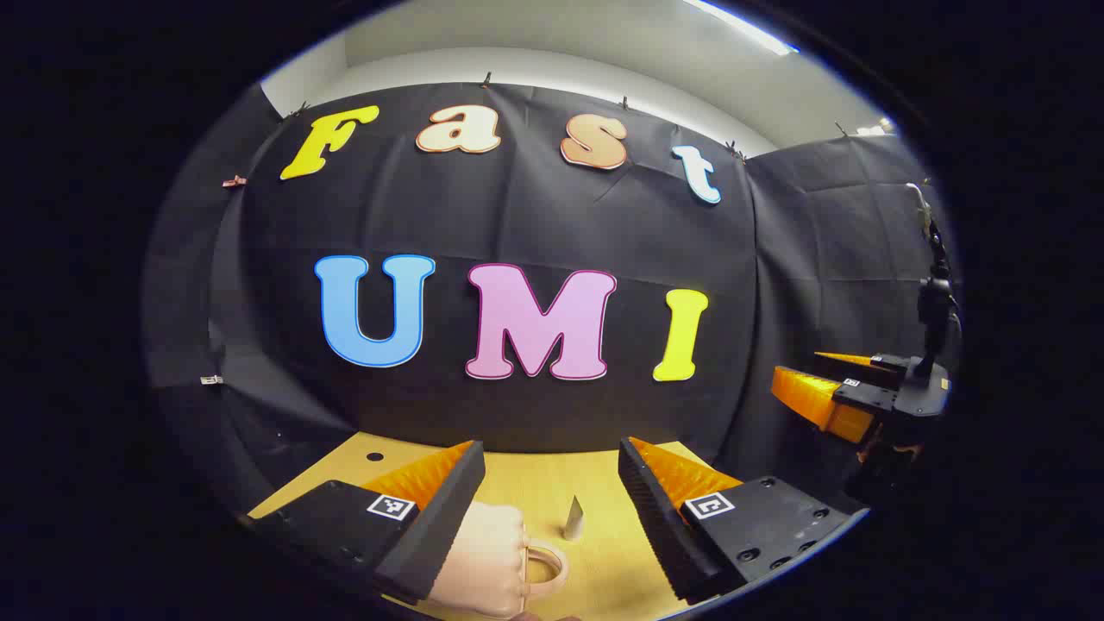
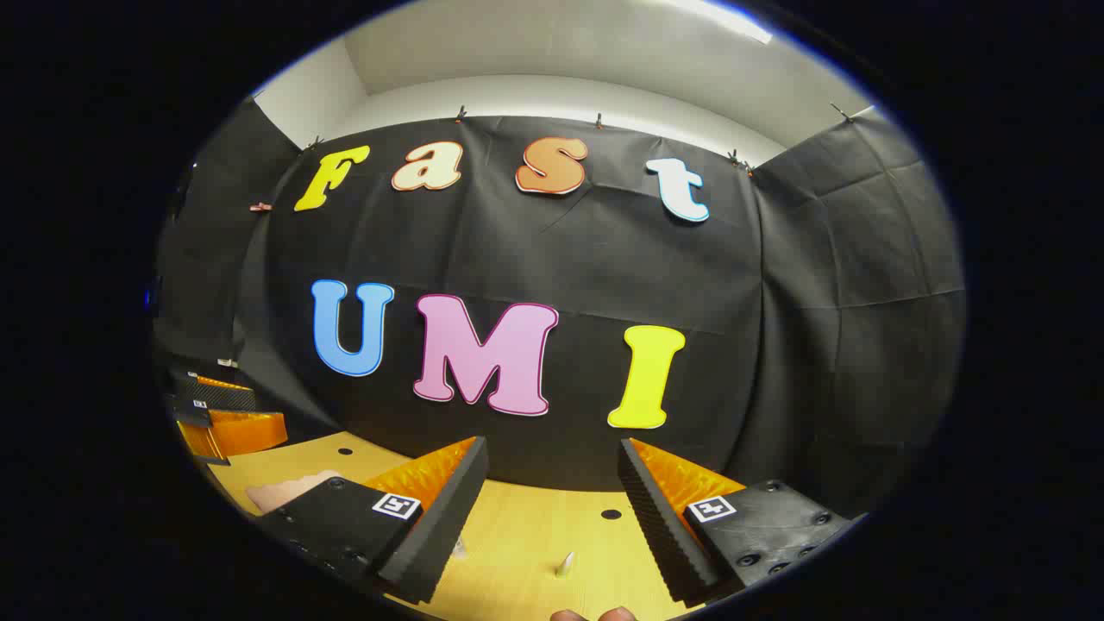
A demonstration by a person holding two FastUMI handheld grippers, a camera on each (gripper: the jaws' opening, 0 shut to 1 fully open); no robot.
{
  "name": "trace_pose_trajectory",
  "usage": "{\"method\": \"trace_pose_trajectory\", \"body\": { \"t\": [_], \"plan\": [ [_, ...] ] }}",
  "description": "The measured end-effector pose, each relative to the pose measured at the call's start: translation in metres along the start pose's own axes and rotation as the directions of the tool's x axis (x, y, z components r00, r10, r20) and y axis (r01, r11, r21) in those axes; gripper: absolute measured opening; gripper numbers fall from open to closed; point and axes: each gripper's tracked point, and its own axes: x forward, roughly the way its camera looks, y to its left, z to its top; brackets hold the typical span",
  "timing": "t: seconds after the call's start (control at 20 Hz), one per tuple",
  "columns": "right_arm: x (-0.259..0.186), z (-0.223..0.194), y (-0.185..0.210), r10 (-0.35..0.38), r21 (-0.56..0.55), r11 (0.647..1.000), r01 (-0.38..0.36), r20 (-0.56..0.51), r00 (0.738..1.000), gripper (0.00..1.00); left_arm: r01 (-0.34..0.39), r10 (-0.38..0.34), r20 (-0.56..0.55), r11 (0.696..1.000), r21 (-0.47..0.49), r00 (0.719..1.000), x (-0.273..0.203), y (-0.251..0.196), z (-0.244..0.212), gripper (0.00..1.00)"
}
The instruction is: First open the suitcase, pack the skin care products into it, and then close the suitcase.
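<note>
Both grippers are held level above a light wooden table (image 1: 595, 483), pointing at the black cloth wall (image 1: 535, 224).

In the left gripper view, the left gripper (image 1: 552, 483) has its two fingers spread wide with nothing between them. Below them on the table lies a small pale pink suitcase with a rounded loop handle (image 1: 496, 556), closed as far as can be seen, its left part hidden by the left finger. Just right of the handle stands a small silver cone-tipped skin care tube (image 1: 574, 517), upright and apart from the suitcase. At the right edge the right gripper (image 1: 828, 384) shows from the side, raised well above the table.

In the right gripper view, the right gripper (image 2: 552, 483) is likewise spread and empty. The tube (image 2: 565, 564) appears low between its fingers, tilted. A corner of the suitcase (image 2: 289, 492) peeks out beyond the left finger, and the left gripper (image 2: 226, 416) shows at the far left. Two fingertips (image 2: 595, 614) of a person show at the bottom edge.
</note>
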Motion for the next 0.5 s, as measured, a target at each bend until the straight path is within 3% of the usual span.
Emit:
{"method": "trace_pose_trajectory", "body": {
  "t": [0.5],
  "plan": [
    [-0.0017, -0.0017, 0.0036, 0.059, -0.005, 0.998, -0.059, 0.016, 0.998, 0.96, -0.015, 0.015, 0.001, 1.000, -0.008, 1.000, -0.0032, -0.0079, -0.0025, 0.98]
  ]
}}
